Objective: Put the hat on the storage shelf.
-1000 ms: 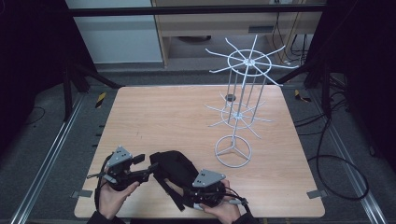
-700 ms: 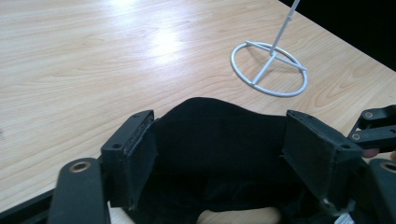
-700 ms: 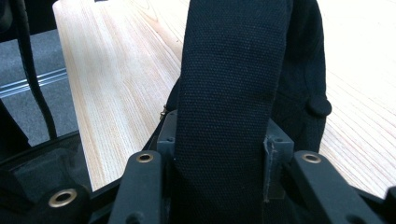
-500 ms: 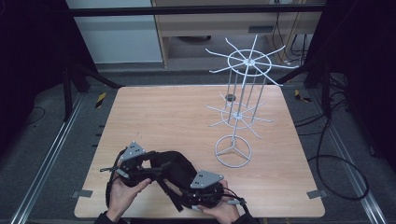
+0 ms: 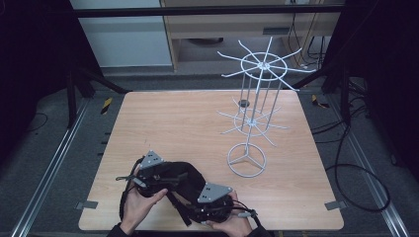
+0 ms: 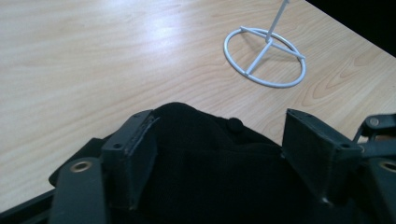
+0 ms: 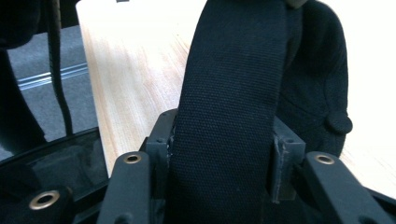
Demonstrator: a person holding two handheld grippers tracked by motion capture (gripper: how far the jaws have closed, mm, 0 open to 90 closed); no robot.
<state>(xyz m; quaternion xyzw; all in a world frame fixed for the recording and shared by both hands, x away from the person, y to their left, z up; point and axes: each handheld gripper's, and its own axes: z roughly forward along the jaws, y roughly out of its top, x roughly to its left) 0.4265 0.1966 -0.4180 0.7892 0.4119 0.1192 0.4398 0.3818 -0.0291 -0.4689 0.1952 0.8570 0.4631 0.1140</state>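
Note:
A black cloth cap [image 5: 184, 174] with a wide strap lies near the table's front edge. My left gripper [image 5: 170, 181], held in a hand, reaches in from the left over it. In the left gripper view the cap [image 6: 205, 140] and its small button sit between the wide-apart jaws of the left gripper [image 6: 222, 135]; these jaws have just been closing a little and do not press the cloth. My right gripper [image 5: 192, 210] is at the cap's front right. Its jaws have just been opening, and the flat strap [image 7: 233, 93] runs up between the pads of the right gripper [image 7: 224, 140].
A white wire display stand [image 5: 257, 89] with spoked arms rises at the table's [image 5: 173, 118] right middle; its ring base [image 5: 246, 159] sits close to the right of the cap and appears as a ring base [image 6: 264, 58] ahead of the left gripper. Dark floor and rails surround the table.
My left gripper has slid rightward from beside the cap to over its left part. The right hand has stayed where it was, with the strap still between its jaws.

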